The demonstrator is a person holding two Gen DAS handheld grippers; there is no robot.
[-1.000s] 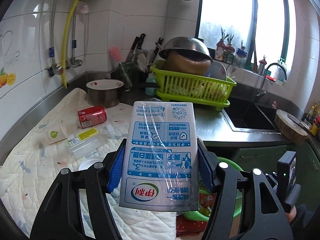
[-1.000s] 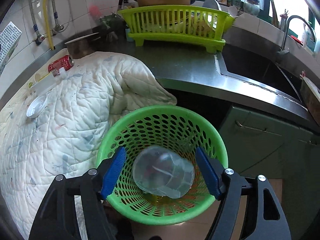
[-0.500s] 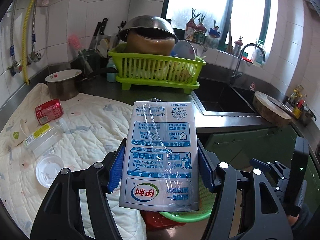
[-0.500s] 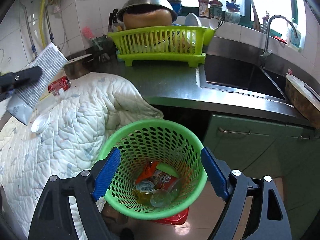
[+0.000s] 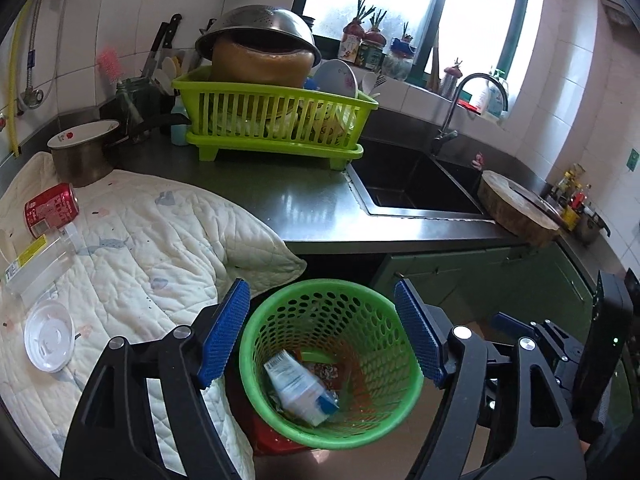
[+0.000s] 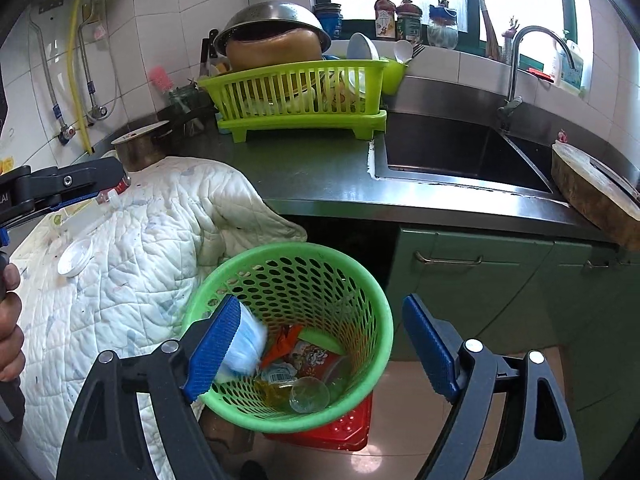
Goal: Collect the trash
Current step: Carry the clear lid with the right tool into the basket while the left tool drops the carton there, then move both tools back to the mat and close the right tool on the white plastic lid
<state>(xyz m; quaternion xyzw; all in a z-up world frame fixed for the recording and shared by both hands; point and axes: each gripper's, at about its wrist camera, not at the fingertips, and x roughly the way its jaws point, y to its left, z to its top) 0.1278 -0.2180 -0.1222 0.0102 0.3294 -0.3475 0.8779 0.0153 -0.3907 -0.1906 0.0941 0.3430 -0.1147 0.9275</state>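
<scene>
A green mesh trash basket stands on the floor beside the counter; it also shows in the right wrist view. The blue-and-white milk carton lies inside it, blurred in the right wrist view, with wrappers and a clear plastic cup. My left gripper is open and empty above the basket. My right gripper is open and empty over it too. On the white quilted cloth lie a red can, a clear plastic box and a white lid.
A green dish rack with a steel colander stands on the dark counter. A steel pot sits at the back left. The sink and a wooden block lie right. A red basket sits under the green one.
My left gripper swung over the basket, opened and let the milk carton fall in. My right gripper dropped the clear cup into the basket and stays open above it.
</scene>
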